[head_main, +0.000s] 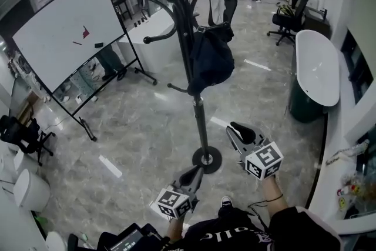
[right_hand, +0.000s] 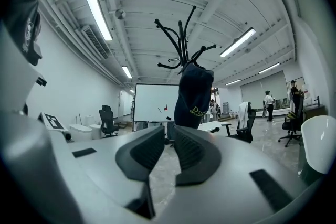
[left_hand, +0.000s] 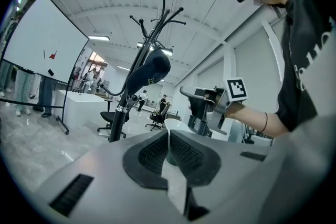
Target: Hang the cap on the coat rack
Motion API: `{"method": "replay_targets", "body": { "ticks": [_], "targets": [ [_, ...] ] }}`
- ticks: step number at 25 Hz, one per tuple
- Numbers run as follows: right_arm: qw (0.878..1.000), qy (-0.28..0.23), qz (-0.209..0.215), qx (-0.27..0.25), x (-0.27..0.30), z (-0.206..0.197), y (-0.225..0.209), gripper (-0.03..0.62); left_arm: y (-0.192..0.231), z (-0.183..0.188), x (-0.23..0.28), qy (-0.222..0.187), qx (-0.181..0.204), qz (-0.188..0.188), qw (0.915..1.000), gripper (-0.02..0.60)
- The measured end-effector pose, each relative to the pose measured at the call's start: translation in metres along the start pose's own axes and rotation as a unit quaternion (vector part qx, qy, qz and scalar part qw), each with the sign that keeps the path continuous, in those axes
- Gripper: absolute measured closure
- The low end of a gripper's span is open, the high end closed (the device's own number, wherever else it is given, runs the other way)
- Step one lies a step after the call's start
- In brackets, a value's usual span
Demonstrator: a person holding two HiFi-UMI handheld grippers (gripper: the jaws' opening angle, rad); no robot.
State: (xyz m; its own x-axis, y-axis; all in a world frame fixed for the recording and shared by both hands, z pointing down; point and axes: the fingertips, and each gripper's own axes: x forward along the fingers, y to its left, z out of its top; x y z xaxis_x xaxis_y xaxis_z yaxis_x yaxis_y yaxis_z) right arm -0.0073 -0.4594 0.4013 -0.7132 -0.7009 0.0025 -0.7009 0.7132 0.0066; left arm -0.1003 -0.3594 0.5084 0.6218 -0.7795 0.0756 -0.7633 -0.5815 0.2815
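Dark navy fabric cap [head_main: 210, 59] hangs from an arm of the black metal coat rack [head_main: 201, 120], well apart from both grippers. Left gripper [left_hand: 168, 139]: jaws together, nothing held. Right gripper [right_hand: 168, 147]: jaws slightly apart, nothing between them.

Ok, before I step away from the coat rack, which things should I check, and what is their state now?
1. Cap hangs on the coat rack: ok.
2. Right gripper empty, jaws apart: ok.
3. Left gripper empty, jaws together: ok.
4. Both grippers apart from the cap: ok.
5. Cap seated firmly on the rack: cannot tell.
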Motion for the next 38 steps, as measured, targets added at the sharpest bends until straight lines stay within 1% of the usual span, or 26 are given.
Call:
{"method": "replay_targets", "body": {
  "ticks": [3, 6, 9, 13, 18, 21, 25, 29, 34, 38],
  "targets": [
    [1.000, 0.009, -0.007, 0.017, -0.013, -0.013, 0.020, 0.547, -0.009, -0.004, -0.013, 0.006, -0.001, -0.009, 0.9999, 0.581],
    [0.999, 0.018, -0.012, 0.029, -0.028, -0.025, 0.042, 0.559, -0.016, -0.012, -0.031, 0.002, -0.003, -0.012, 0.9999, 0.581],
    [0.999, 0.025, -0.012, 0.037, -0.042, -0.033, 0.067, 0.560, -0.021, -0.018, -0.051, 0.004, 0.002, -0.013, 0.9999, 0.581],
    [0.998, 0.032, -0.014, 0.058, -0.063, -0.047, 0.101, 0.560, -0.036, -0.025, -0.076, 0.009, 0.002, -0.024, 0.9997, 0.581],
    [0.995, 0.049, -0.015, 0.082, -0.088, -0.065, 0.152, 0.562, -0.049, -0.037, -0.119, 0.020, 0.002, -0.033, 0.9992, 0.581],
    [0.994, 0.057, -0.023, 0.091, -0.108, -0.076, 0.175, 0.563, -0.061, -0.045, -0.140, 0.021, 0.001, -0.037, 0.9991, 0.581],
    [0.992, 0.065, -0.040, 0.097, -0.136, -0.086, 0.196, 0.563, -0.075, -0.049, -0.162, 0.015, -0.001, -0.035, 0.9993, 0.581],
    [0.991, 0.074, -0.051, 0.094, -0.162, -0.086, 0.212, 0.563, -0.093, -0.052, -0.175, 0.021, -0.007, -0.050, 0.9985, 0.581],
    [0.991, 0.075, -0.065, 0.094, -0.196, -0.084, 0.218, 0.565, -0.127, -0.060, -0.179, 0.024, -0.009, -0.074, 0.9969, 0.581],
    [0.990, 0.072, -0.074, 0.098, -0.225, -0.087, 0.217, 0.566, -0.158, -0.065, -0.178, 0.028, -0.002, -0.085, 0.9960, 0.581]
  ]
}}
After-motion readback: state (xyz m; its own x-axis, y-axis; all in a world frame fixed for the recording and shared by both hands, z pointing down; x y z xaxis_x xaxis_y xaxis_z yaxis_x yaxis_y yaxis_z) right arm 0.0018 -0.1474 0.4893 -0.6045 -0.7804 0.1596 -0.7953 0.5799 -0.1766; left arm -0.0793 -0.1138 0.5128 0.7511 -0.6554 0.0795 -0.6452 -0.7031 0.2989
